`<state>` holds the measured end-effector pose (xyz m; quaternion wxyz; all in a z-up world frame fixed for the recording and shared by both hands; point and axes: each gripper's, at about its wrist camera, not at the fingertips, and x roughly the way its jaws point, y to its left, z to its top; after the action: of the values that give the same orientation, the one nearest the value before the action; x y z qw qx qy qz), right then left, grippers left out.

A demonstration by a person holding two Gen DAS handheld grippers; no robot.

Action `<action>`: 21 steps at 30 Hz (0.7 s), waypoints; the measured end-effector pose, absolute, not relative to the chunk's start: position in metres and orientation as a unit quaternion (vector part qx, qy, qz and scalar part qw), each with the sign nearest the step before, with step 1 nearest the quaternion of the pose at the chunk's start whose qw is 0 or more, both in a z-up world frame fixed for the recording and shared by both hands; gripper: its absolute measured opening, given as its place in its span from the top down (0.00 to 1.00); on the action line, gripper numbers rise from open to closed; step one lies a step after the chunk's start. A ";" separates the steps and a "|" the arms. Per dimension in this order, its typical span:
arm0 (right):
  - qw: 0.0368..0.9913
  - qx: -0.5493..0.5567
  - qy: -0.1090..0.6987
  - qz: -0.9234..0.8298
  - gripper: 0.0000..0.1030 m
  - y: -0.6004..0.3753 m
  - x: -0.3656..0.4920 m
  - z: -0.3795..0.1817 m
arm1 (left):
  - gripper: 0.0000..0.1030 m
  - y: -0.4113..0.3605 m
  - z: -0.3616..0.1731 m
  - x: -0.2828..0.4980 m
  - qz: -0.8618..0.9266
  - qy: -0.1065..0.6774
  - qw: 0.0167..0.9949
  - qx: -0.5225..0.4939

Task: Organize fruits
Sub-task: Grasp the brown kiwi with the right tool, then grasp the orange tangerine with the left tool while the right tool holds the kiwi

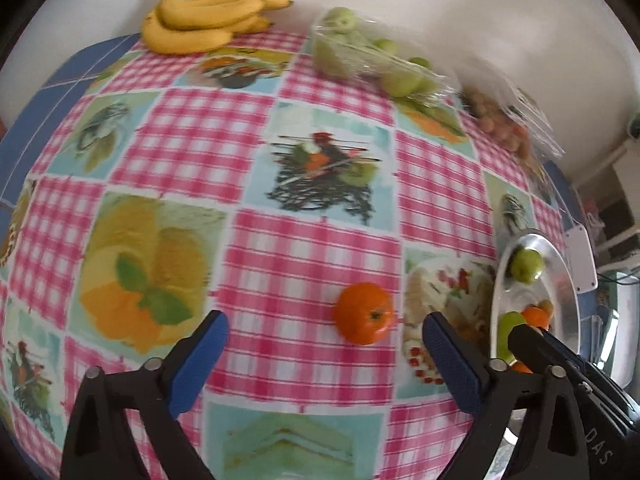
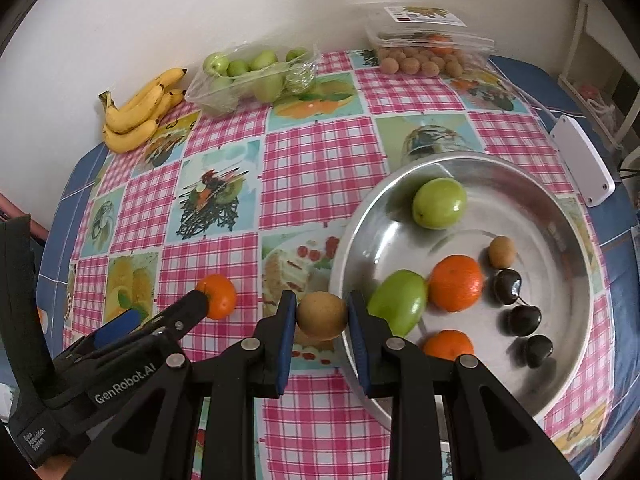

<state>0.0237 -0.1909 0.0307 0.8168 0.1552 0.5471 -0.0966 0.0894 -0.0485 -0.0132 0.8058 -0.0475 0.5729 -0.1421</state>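
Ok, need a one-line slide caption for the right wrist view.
Right gripper holds a small brown fruit at the metal bowl's rim, beside the lone orange on the checked tablecloth.

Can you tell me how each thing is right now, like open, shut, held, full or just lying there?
Left gripper: open, empty.
Right gripper: shut on a small round brown fruit.
Loose orange tangerine: lying on the cloth, not held.
Round metal bowl: partly filled with fruit.
Clear plastic tray of green fruits: open.
Clear plastic box of brown fruits: lid raised.
Yellow banana bunch: lying untouched.
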 end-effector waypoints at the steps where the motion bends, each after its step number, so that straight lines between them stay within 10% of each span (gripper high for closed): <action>1: 0.817 0.155 0.547 -0.098 0.73 -0.193 0.023 0.031 | 0.10 -0.052 -0.013 0.089 -0.146 0.572 0.806 -0.043; 21: 0.816 0.169 0.544 -0.102 0.73 -0.201 0.021 0.034 | 0.53 -0.072 -0.031 0.096 -0.154 0.588 0.793 -0.041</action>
<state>0.0207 -0.2012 0.0337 0.8158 0.1685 0.5438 -0.1016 0.0962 -0.0718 -0.0315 0.7930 -0.0408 0.5880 -0.1539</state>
